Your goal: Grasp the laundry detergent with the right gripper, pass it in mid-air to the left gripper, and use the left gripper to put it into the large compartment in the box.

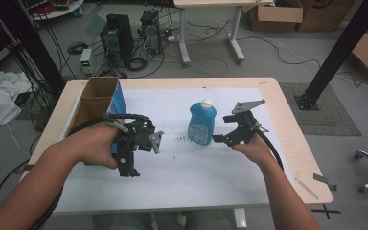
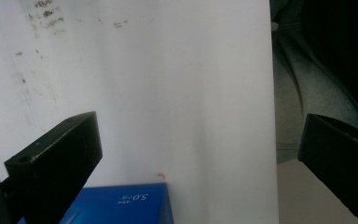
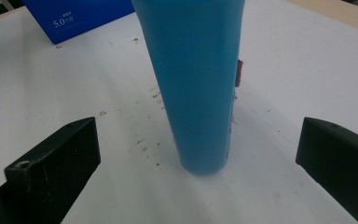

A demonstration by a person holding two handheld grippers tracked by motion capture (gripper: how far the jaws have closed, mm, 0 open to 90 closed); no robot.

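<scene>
A blue bottle [image 1: 202, 123] with a white cap stands upright on the white sheet [image 1: 182, 172] near the table's middle. My right gripper [image 1: 224, 129] is just to its right and points at it, open. In the right gripper view the bottle [image 3: 196, 93] rises a little ahead of the gripper [image 3: 198, 137], centred in the gap and touching neither jaw. My left gripper [image 1: 136, 143] is held over the sheet's left part, beside a blue-sided cardboard box [image 1: 98, 103]. Its jaws stand wide apart around nothing [image 2: 196, 140], above the box's blue corner [image 2: 121, 205].
The open-topped cardboard box stands at the table's left edge. Dark smudges [image 1: 182, 139] mark the sheet left of the bottle. Bare wood [image 1: 297, 143] borders the sheet on the right. Cables trail from both grippers. Beyond the table stand computers [image 1: 117, 36], boxes and a desk.
</scene>
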